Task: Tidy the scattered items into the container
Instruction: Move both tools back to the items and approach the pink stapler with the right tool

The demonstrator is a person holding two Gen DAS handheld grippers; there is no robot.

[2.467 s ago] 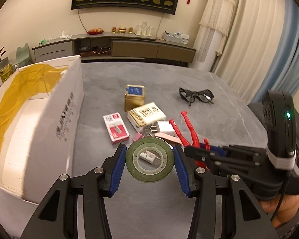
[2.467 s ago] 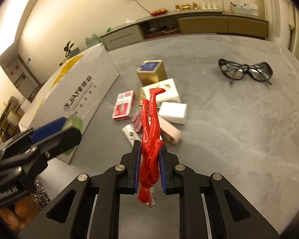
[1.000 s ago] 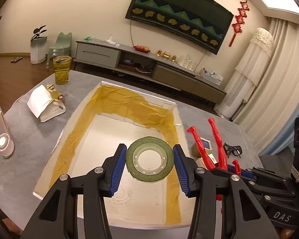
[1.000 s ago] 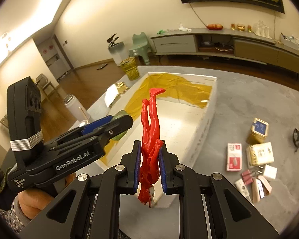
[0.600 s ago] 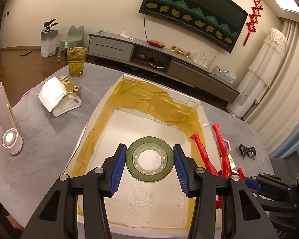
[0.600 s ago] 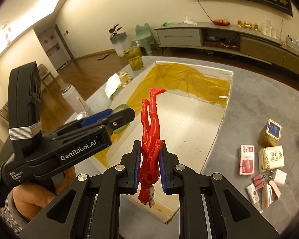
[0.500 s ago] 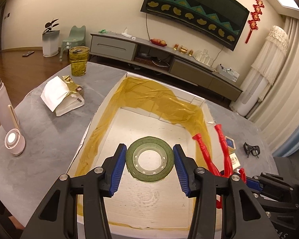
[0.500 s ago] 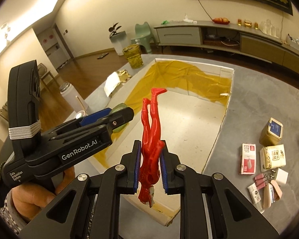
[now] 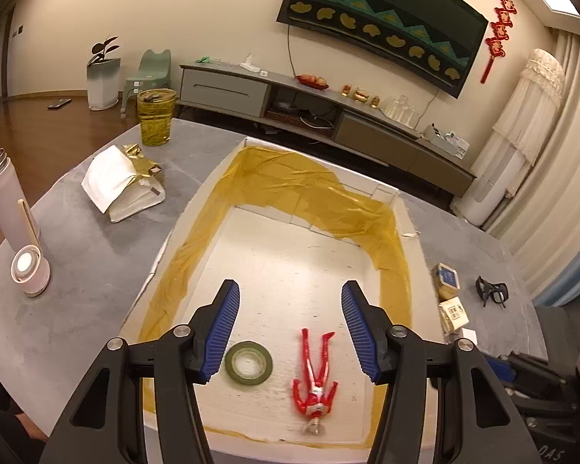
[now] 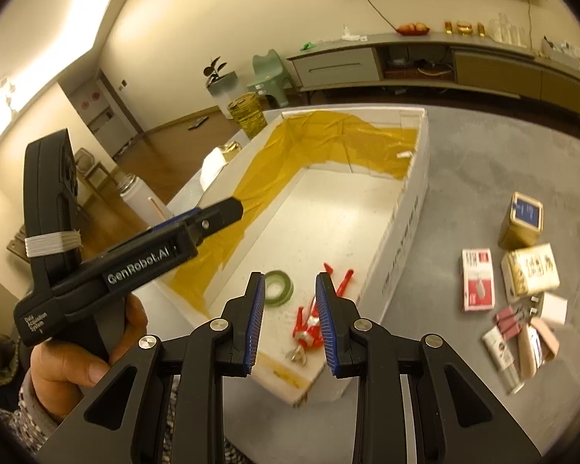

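Left-wrist view showed the green tape roll (image 9: 248,362) and red figure (image 9: 314,377) lying side by side, apart, on the white box (image 9: 413,255) floor near its front edge, most of the floor bare beyond them. Both the left gripper (image 9: 288,330) and right gripper (image 10: 290,319) hung above with jaws spread and empty. Loose packets (image 10: 477,285) lay on the grey table (image 10: 464,162) outside the box's right wall.

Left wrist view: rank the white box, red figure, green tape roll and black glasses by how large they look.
1. White box, clearly largest.
2. Red figure.
3. Green tape roll.
4. Black glasses, though they lie farther from the camera, so their rank against the roll is unsure.
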